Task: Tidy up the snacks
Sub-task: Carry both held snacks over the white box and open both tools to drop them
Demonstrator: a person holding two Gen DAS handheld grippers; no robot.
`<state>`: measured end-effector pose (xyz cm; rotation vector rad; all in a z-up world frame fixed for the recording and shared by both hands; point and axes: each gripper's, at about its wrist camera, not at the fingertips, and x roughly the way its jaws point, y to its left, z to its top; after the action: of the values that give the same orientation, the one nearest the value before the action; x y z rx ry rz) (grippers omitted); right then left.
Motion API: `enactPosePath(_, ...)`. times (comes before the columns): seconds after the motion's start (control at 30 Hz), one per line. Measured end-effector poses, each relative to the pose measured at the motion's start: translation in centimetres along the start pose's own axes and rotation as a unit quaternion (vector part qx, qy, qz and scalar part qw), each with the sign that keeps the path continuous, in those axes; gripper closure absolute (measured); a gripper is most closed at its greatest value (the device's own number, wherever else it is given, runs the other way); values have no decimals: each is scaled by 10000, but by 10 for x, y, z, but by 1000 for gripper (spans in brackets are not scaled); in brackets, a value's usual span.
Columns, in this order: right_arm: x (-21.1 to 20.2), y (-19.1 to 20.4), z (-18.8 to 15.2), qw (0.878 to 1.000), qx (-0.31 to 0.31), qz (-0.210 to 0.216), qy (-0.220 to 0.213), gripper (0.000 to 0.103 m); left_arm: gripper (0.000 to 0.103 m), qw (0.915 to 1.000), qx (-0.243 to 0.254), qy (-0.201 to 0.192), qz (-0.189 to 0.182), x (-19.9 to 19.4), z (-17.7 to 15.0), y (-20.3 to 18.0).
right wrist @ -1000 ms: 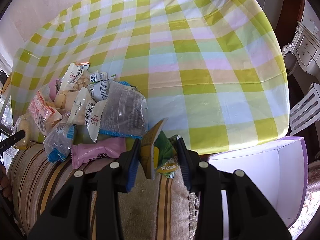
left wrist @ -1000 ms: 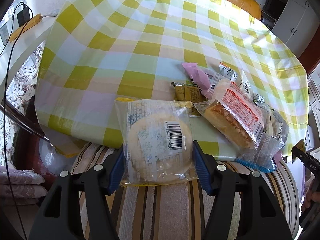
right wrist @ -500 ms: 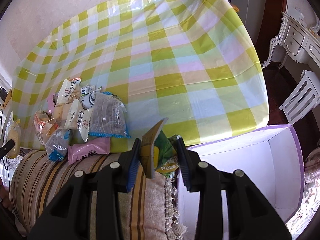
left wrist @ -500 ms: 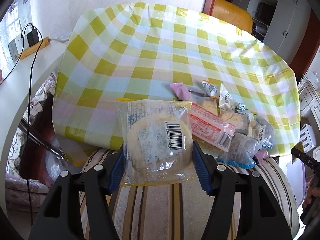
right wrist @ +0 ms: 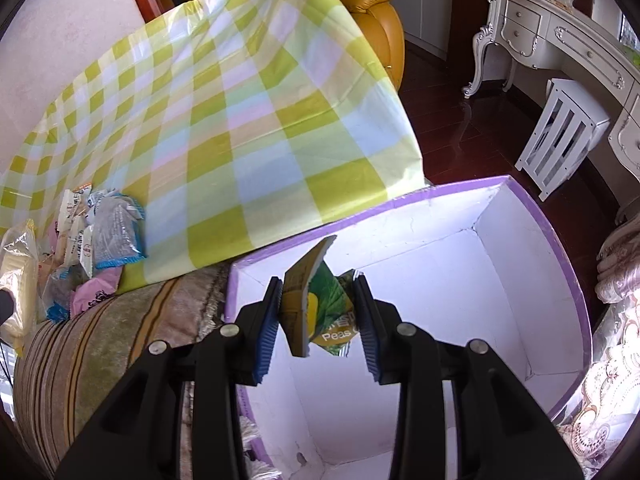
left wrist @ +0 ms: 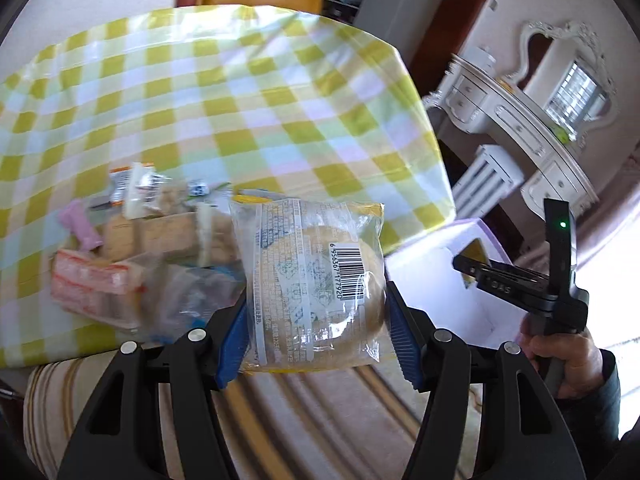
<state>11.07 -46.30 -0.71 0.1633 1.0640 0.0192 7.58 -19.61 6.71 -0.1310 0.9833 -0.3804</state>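
My left gripper (left wrist: pixel 316 332) is shut on a clear-wrapped round bun (left wrist: pixel 316 284) and holds it in the air over the striped cushion. My right gripper (right wrist: pixel 318 320) is shut on a green and yellow peas packet (right wrist: pixel 316 308) and holds it above the open white box with a purple rim (right wrist: pixel 448 196). The box also shows in the left wrist view (left wrist: pixel 424 276), with the right gripper (left wrist: pixel 516 280) over it. A pile of wrapped snacks (left wrist: pixel 132 248) lies at the near edge of the checked tablecloth (left wrist: pixel 224 112); it also shows in the right wrist view (right wrist: pixel 92 236).
A striped cushion (right wrist: pixel 120 344) runs along the table's near edge. An orange armchair (right wrist: pixel 372 16) stands behind the table. A white dressing table (right wrist: pixel 560 40) and a white stool (right wrist: pixel 560 136) stand at the right on dark floor.
Both grippers swung right with their packets. The right one moved from the table edge to above the box. The left one turned from the pile toward the box.
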Motion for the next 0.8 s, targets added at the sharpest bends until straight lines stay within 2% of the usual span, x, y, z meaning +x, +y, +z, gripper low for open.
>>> enactPosePath(0.13,9,-26,-10,9995,250,-131,105,66,43,9969,311,516,-514,46,4,-44)
enactPosePath(0.3,17,-52,-22,9979,557,-249,229,65,42,9906,559,1003,-745,90,4,-81)
enactPosePath(0.4,19,-62,-27,9969,685,-303,260,64,42,9874,694,1141,-848,105,5,-96)
enactPosePath(0.43,20,-65,-29,9965,726,-316,272,61,41,9864,712,1177,-896,109,6,-99)
enactPosePath(0.47,20,-68,-30,9960,776,-336,277,49,40,9859,715,1184,-939,112,7,-102)
enactPosePath(0.53,19,-72,-30,9955,831,-379,243,36,24,9862,732,1132,-959,113,9,-104)
enactPosePath(0.6,18,-72,-30,9957,839,-345,201,36,20,9874,757,1037,-930,110,9,-105)
enactPosePath(0.8,9,-62,-24,9962,853,-170,73,29,20,9909,681,847,-795,95,8,-97)
